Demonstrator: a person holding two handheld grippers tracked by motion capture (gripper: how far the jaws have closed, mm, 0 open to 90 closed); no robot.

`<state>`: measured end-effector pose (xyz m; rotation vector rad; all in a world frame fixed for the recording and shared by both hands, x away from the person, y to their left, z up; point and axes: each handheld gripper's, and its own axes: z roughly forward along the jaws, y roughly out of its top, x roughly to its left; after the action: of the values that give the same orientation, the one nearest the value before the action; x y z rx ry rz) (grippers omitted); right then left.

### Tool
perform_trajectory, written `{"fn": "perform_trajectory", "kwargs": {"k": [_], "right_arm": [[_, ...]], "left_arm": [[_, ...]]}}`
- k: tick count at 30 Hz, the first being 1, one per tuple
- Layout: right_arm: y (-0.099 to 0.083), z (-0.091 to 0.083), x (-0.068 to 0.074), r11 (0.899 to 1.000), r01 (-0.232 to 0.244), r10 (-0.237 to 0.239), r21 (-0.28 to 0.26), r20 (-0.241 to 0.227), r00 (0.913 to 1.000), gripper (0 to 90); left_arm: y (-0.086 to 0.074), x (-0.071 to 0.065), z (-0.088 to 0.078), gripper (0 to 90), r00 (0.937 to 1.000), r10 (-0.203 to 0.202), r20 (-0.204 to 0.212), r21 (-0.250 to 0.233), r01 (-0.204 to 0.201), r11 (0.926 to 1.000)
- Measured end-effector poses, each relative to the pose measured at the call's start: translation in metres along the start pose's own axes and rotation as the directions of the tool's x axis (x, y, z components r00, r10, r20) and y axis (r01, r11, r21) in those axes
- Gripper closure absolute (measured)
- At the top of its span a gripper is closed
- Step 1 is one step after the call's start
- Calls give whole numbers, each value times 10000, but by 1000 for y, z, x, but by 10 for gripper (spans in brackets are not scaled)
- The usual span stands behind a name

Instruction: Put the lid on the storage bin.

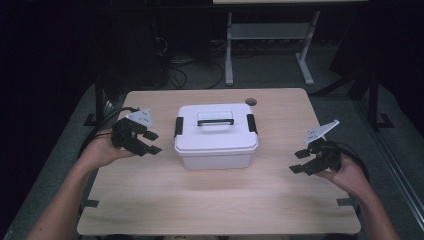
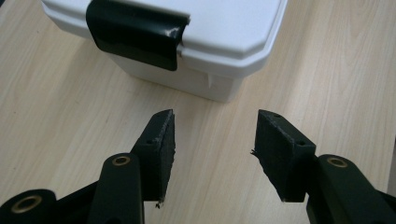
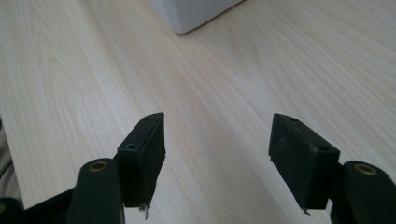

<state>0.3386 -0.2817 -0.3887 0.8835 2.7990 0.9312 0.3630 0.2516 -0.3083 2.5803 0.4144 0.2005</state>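
High view: white lidded storage box (image 1: 216, 135) at table (image 1: 200, 200) centre; left tongs (image 1: 151, 142) at its 9 o'clock, right tongs (image 1: 299, 161) at 3 o'clock, both open, empty. Left gripper view: black latch (image 2: 135, 32) at 11 o'clock, tongs clear of it. Right gripper view: box corner at 12 o'clock, well apart.

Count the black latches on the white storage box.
2. One latch clips the lid at the box's left end, just ahead of the open left claw; the other latch sits at the right end. Any on the far side would be hidden.
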Motion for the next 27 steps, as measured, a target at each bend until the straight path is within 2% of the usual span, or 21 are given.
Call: {"fn": "perform_trajectory", "kwargs": {"k": [10, 27], "right_arm": [[-4, 0, 1, 10000, -51, 51, 16, -1, 10000, 354], [-15, -1, 2, 9996, -275, 276, -32, 19, 9996, 352]], "left_arm": [[-14, -3, 9, 452, 9998, -215, 31, 57, 215, 9998], [-49, -11, 17, 427, 9963, -858, -9, -213, 857, 9961]]}}
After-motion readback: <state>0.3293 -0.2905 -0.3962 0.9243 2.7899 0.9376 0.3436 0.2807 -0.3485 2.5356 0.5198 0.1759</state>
